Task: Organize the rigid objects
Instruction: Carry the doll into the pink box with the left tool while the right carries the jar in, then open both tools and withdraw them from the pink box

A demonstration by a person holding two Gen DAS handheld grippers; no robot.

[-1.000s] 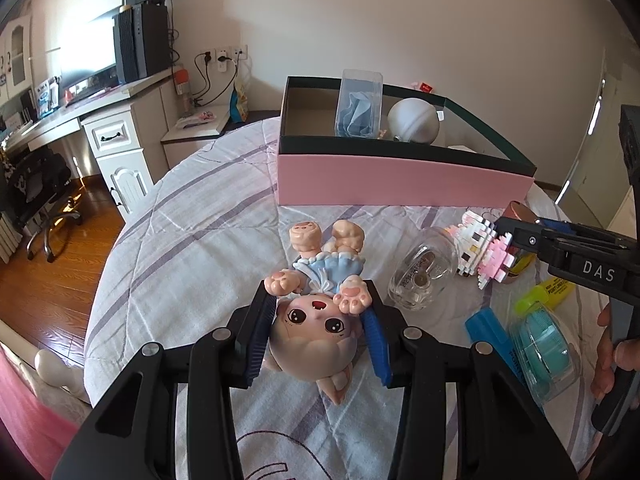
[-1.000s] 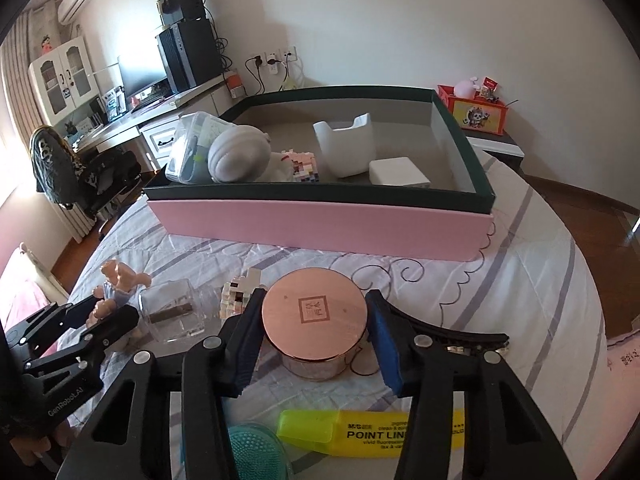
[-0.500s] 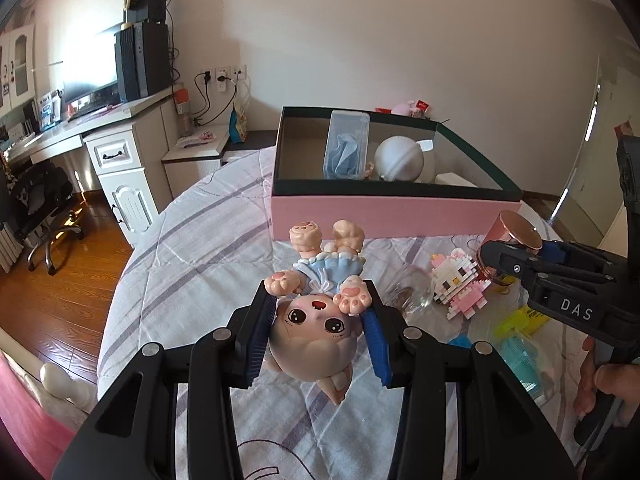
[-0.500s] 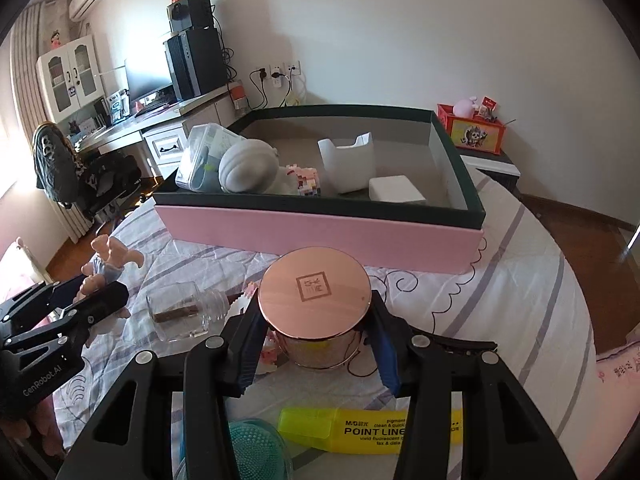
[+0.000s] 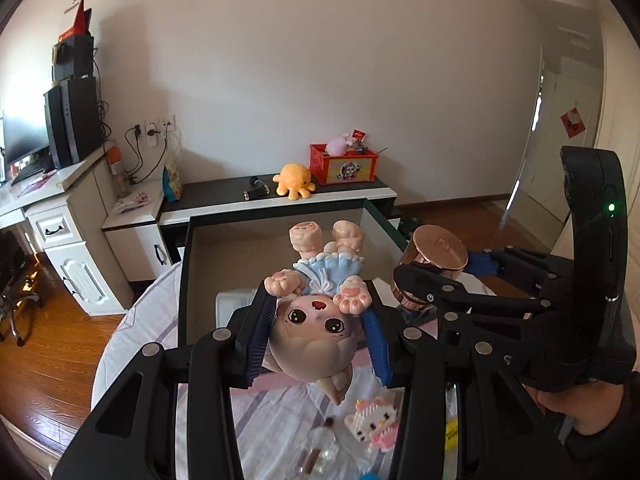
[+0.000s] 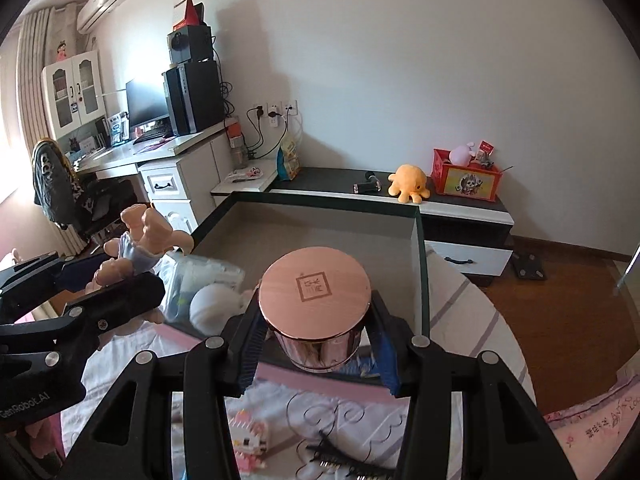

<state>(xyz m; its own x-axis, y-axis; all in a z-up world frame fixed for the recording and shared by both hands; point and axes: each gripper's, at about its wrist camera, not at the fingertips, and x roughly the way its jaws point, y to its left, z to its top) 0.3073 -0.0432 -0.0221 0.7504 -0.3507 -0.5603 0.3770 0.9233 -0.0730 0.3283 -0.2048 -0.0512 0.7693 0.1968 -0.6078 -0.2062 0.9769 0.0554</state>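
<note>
Your left claw [image 5: 316,332] grips the doll [image 5: 316,320]; your right claw [image 6: 316,344] clamps the copper jar [image 6: 314,300] over the box's [image 6: 420,264] near edge.

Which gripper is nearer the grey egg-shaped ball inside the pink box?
Left. The left gripper, holding the doll, hangs just left of the grey ball. The right gripper, holding the copper-lidded jar, sits farther to its right over the pink box.
</note>
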